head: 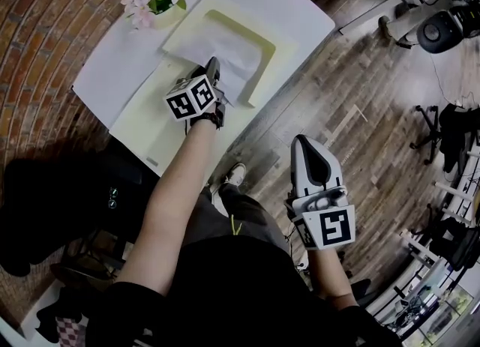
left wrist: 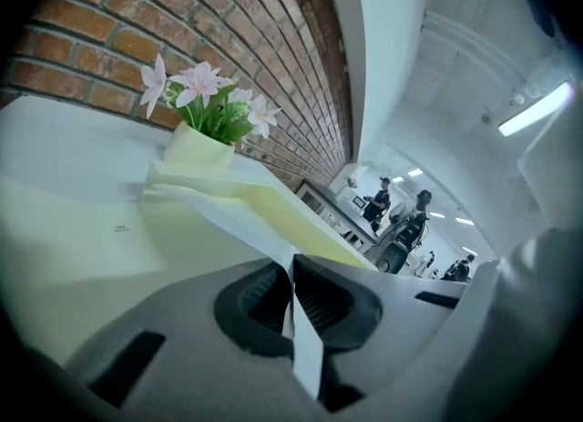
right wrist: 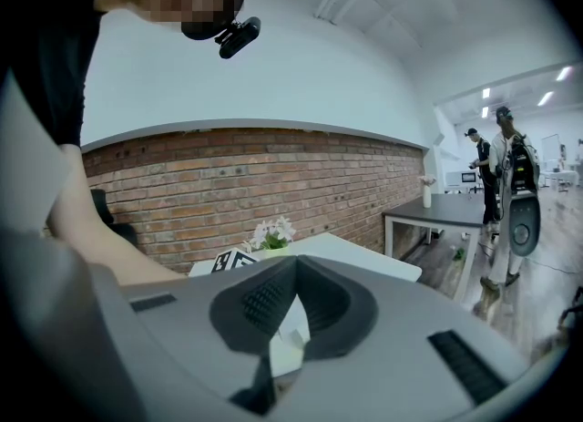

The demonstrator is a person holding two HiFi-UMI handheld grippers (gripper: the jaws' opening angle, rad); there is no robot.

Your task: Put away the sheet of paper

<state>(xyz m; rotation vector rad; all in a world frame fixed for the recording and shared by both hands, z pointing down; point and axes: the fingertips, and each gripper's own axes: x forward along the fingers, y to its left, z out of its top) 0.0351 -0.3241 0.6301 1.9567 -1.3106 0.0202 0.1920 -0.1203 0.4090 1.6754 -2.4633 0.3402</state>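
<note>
Holding the sheet of paper (left wrist: 308, 356) pinched edge-on between its jaws, a grip only the left gripper view shows, your left gripper (left wrist: 293, 276) is clamped; your right gripper (right wrist: 293, 270) is clenched, empty

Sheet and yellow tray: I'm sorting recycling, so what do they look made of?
Sheet: thin white matte paper; it flexes where the left gripper pinches it. Tray: pale yellow, smooth and matte, with a moulded recess; probably plastic, possibly coated card.
</note>
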